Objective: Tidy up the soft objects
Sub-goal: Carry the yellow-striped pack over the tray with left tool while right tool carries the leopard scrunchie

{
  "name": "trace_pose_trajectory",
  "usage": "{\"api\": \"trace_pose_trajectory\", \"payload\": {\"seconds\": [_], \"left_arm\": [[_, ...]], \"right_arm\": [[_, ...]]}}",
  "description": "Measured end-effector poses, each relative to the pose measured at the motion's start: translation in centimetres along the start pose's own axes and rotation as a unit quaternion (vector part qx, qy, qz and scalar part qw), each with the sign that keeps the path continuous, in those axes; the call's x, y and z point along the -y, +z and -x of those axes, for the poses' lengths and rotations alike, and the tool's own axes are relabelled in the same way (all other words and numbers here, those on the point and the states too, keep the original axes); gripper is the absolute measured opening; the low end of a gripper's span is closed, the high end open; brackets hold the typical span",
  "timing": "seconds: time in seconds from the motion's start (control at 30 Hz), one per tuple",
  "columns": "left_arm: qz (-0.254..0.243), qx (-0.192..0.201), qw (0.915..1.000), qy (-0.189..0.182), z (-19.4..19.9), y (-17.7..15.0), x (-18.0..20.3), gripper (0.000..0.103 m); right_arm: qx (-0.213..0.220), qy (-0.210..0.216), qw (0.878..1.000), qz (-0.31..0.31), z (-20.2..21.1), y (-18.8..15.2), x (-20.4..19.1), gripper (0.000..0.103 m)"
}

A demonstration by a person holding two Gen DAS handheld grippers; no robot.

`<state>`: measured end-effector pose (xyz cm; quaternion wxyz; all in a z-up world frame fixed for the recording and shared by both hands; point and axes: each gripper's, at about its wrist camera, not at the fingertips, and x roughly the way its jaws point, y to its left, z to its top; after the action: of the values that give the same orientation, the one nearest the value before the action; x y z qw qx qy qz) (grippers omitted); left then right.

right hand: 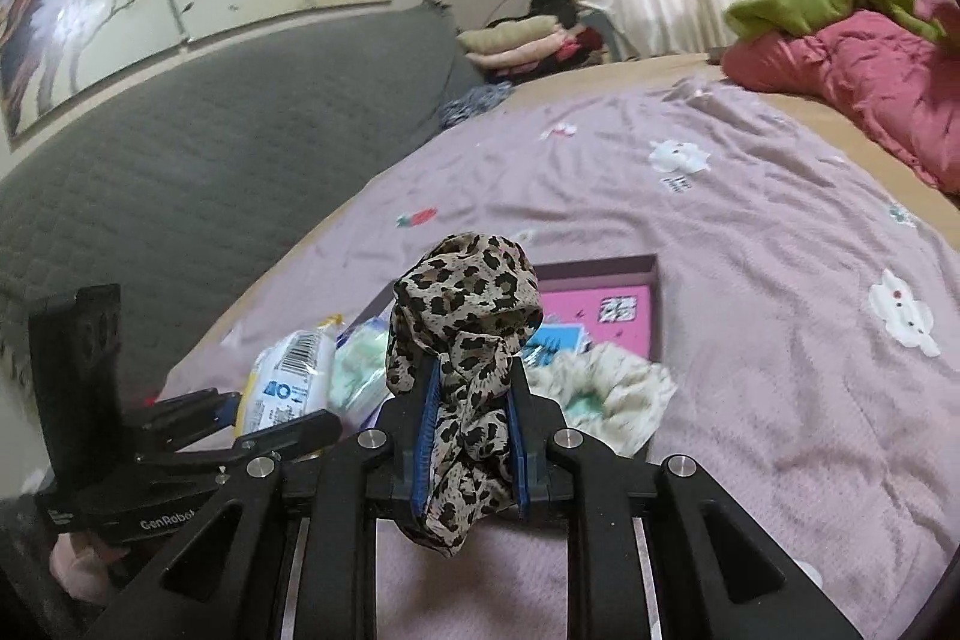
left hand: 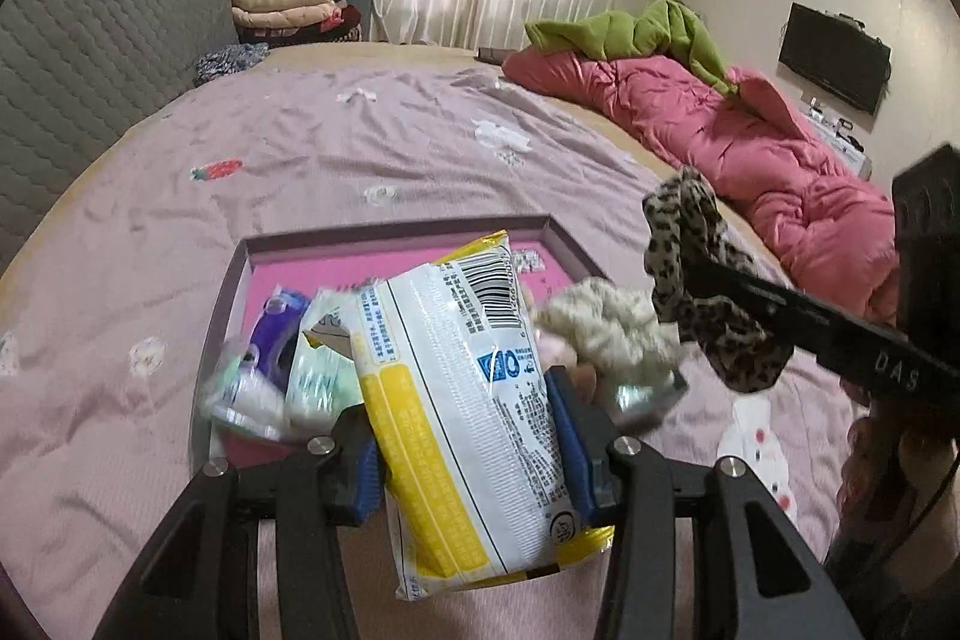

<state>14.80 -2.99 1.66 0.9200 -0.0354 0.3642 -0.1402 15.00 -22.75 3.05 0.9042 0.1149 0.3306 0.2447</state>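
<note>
Lilac bedsheet (left hand: pixel 360 130) under a pink-lined tray (left hand: pixel 336 235) — left gripper (left hand: pixel 465 436) clamps a yellow-white tissue pack (left hand: pixel 462 400); right gripper (right hand: pixel 468 436), squeezed tight, holds a leopard-print cloth (right hand: pixel 465 316), both above the tray.

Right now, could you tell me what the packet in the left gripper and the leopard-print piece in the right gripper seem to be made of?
Packet: likely thin plastic film, glossy; it shows glare and crinkles, with a printed barcode.
Leopard-print piece: seemingly thin woven fabric, matte to faintly sheeny; it bunches and drapes in soft folds. The fibre cannot be told.
</note>
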Motion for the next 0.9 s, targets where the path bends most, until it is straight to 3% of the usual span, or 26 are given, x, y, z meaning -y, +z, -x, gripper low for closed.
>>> {"api": "trace_pose_trajectory", "payload": {"seconds": [0.27,0.9], "left_arm": [[-0.003,-0.006,1.0000,0.003,-2.2,2.3,-0.2,0.048],[0.004,-0.060,0.9982,-0.005,-6.8,1.4,-0.7,0.048]], "right_arm": [[0.009,-0.013,1.000,-0.013,-0.8,0.9,0.7,0.020],[0.014,-0.038,0.999,-0.032,-2.3,1.7,1.5,0.021]]}}
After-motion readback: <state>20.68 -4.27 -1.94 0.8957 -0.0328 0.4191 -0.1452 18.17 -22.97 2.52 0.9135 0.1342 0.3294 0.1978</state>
